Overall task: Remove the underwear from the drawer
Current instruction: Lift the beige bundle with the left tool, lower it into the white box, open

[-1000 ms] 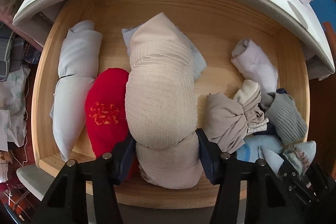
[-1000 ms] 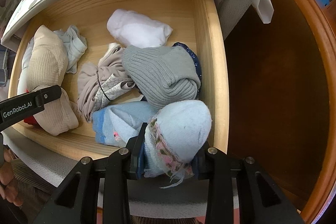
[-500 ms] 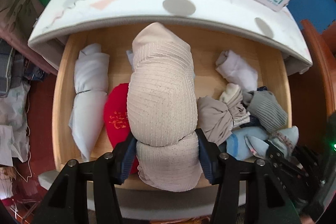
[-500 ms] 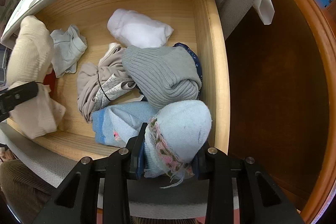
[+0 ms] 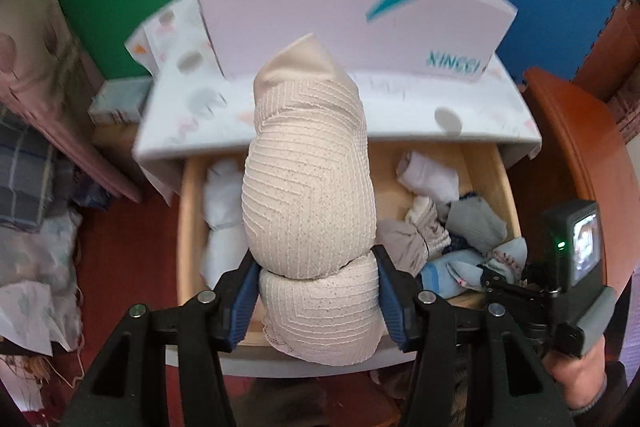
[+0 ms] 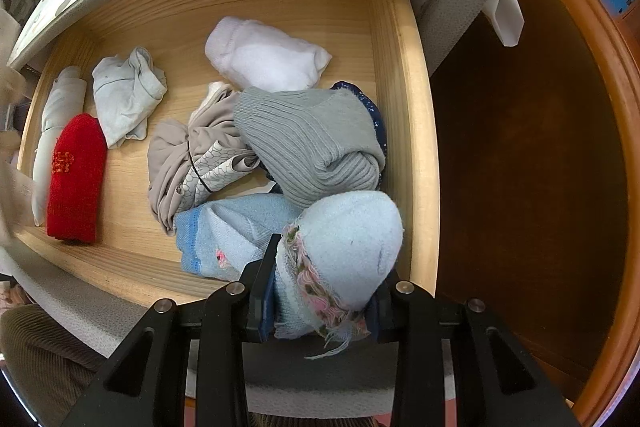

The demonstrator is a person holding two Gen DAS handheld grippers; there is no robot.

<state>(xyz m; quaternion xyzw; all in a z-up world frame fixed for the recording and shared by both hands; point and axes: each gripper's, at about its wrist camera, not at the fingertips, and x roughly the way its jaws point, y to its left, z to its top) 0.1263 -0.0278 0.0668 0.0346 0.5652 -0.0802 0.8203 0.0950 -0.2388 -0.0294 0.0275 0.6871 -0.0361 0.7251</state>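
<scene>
My left gripper (image 5: 316,291) is shut on a rolled beige textured underwear (image 5: 310,195) and holds it well above the open wooden drawer (image 5: 186,227). My right gripper (image 6: 324,287) is shut on a light blue sock-like roll with pink trim (image 6: 348,247) at the drawer's front right corner (image 6: 416,227). In the drawer lie a red roll (image 6: 74,175), a pale blue-grey garment (image 6: 128,95), a white roll (image 6: 264,57), a grey ribbed roll (image 6: 312,143), a beige patterned garment (image 6: 192,163) and a blue towel-like piece (image 6: 228,231).
A white desktop (image 5: 400,123) with a white box marked XINCCI (image 5: 352,27) overhangs the drawer's back. A brown wooden chair or panel (image 6: 540,147) stands right of the drawer. Cloth and bags (image 5: 32,227) lie on the floor at left. The right gripper's body (image 5: 560,275) shows at right.
My left gripper has lifted the beige underwear up and back, out of the drawer. The right gripper has stayed in place, still shut on the light blue roll.
</scene>
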